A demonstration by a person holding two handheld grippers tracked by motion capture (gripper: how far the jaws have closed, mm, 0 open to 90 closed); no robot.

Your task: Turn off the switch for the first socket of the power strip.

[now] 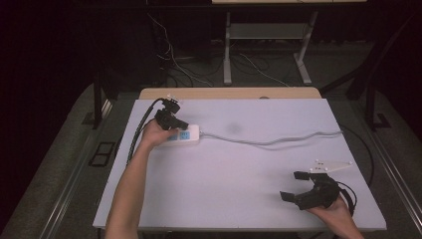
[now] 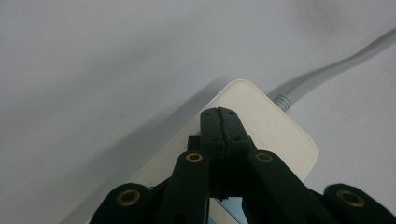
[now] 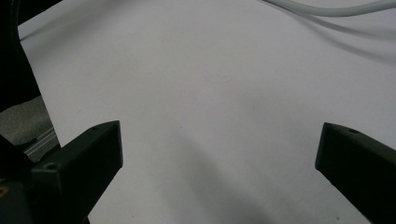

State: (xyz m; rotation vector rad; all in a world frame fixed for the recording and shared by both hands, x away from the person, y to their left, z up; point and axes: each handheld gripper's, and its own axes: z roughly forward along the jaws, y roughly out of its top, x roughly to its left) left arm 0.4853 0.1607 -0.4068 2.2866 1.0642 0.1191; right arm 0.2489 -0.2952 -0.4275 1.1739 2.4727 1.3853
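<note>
The left tongs (image 1: 182,124), pressed tight together, bear down on the white rectangular plastic power strip (image 1: 185,135), probably to press its switch, while the right tongs (image 1: 293,185) wait wide apart near the desk's (image 1: 239,164) right edge.

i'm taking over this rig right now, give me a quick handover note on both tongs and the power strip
Left tongs: shut, nothing between them, tips over the top of the white power strip; whether they touch it is unclear.
Right tongs: open, empty, low over the table near its front right corner.
Power strip: lies flat at the table's left, its grey cord trailing off to the right.
Done: left tongs brought onto the strip.
Left: probably pressing or nudging the strip.
</note>
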